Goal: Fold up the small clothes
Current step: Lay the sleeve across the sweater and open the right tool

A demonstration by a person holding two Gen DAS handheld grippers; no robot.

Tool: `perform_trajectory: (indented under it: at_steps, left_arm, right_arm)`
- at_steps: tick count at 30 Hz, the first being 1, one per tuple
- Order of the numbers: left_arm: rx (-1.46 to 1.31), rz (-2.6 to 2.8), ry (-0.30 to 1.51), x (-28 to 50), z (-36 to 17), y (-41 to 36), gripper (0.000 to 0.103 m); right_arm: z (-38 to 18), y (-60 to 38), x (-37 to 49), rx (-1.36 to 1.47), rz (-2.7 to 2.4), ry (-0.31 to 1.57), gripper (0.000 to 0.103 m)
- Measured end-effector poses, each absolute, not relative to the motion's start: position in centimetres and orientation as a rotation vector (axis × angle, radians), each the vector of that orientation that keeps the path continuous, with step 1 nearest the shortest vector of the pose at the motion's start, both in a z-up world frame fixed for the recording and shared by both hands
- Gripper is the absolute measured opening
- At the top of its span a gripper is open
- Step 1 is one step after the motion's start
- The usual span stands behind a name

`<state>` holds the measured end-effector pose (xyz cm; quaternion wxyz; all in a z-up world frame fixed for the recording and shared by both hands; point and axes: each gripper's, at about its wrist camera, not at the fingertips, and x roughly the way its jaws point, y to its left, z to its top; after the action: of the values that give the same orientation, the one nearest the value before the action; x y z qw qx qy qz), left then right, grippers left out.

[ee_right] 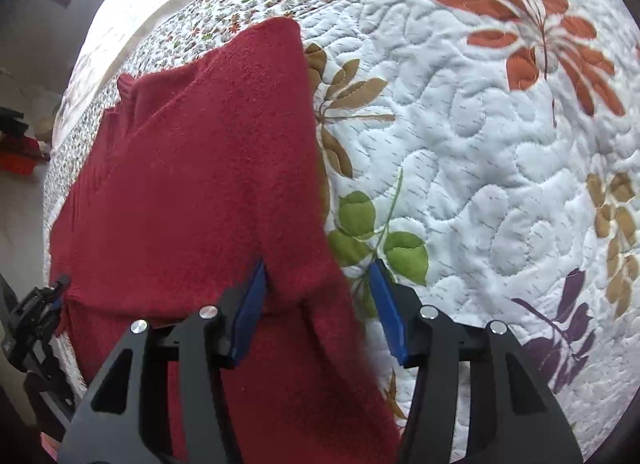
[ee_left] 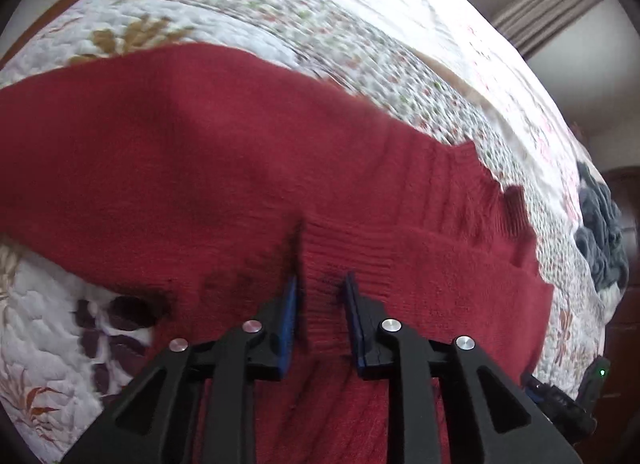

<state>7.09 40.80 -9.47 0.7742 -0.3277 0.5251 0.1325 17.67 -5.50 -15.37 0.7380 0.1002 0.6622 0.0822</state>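
Two grippers work one red knit sweater (ee_left: 208, 168) spread on the floral quilt (ee_right: 480, 152) of a bed. On the left, the left gripper (ee_left: 322, 288) has its blue pads partly apart astride the ribbed hem, not clearly pinching it. To the right, the right gripper (ee_right: 318, 284) stands wide open over the sweater's side edge. Judging by this, a fold is being set up; next both must close on fabric and lift together.

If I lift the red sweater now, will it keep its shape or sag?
Likely sag: the red sweater is soft knit, already draping in folds between the left tongs. Its fuzzy surface probably grips the blue pads rather than slipping. It looks thick, so perhaps somewhat heavy for its size.
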Motion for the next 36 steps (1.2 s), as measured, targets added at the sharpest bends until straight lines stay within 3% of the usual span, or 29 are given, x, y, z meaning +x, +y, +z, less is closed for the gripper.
perform_trajectory:
  at_steps: [8, 19, 21, 25, 30, 36]
  left_arm:
    - [-0.601, 0.209, 1.024, 7.3, -4.4, 38.9, 0.041]
    - [-0.518, 0.135, 1.208, 9.8, -11.1, 34.7, 0.041]
    - [-0.501, 0.128, 1.207, 9.9, -11.0, 34.3, 0.049]
    - [-0.466, 0.110, 1.209, 10.6, -11.6, 33.7, 0.055]
    - [-0.512, 0.084, 1.197, 10.2, -10.1, 34.4, 0.054]
    - [-0.639, 0.205, 1.110, 4.8, -7.4, 40.9, 0.054]
  right_arm:
    - [-10.5, -1.3, 17.1, 0.211, 0.332, 1.347, 0.058]
    - [-15.8, 2.0, 17.5, 0.089, 0.325, 1.430, 0.060]
    - [-16.1, 2.3, 17.5, 0.075, 0.321, 1.430, 0.063]
    - [-16.8, 3.2, 17.7, 0.029, 0.317, 1.424, 0.071]
    - [-15.3, 3.8, 17.6, 0.041, 0.311, 1.411, 0.070]
    - [-11.6, 4.8, 14.8, 0.103, 0.379, 1.355, 0.070]
